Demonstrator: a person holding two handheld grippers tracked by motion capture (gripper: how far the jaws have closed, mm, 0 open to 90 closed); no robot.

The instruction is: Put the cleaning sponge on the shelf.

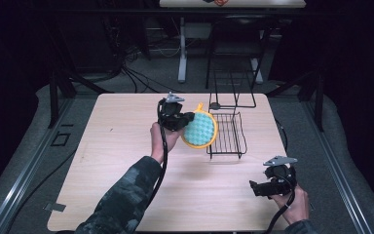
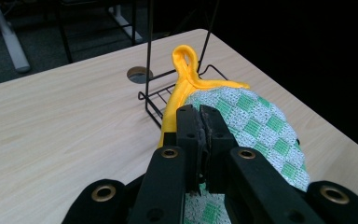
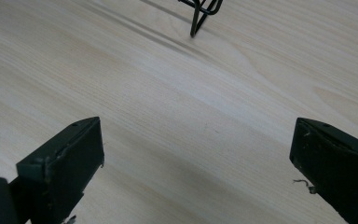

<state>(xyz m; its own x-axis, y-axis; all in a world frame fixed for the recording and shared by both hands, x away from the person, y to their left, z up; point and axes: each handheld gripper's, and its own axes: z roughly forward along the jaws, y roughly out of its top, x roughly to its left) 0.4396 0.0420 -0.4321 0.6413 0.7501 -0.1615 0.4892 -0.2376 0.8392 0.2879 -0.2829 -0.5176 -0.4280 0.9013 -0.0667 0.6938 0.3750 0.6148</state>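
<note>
A round pot holder [image 1: 199, 129] with a green-and-white checked face and a yellow rim hangs in the air just left of the black wire rack [image 1: 229, 134]. My left gripper [image 1: 187, 120] is shut on its edge. In the left gripper view the two jaws are pressed together on the pot holder [image 2: 256, 123], whose yellow loop [image 2: 186, 58] points toward the rack [image 2: 156, 95]. My right gripper [image 1: 254, 187] rests low over the table's near right corner, jaws wide apart and empty. The right gripper view has its fingers [image 3: 70, 158] over bare wood.
The light wooden table [image 1: 121, 161] has a round cable hole [image 1: 215, 105] near its far edge. The rack's tall wire back [image 1: 231, 87] rises at the far side. A rack foot [image 3: 198, 18] stands ahead of the right gripper. Dark floor and desk legs lie beyond.
</note>
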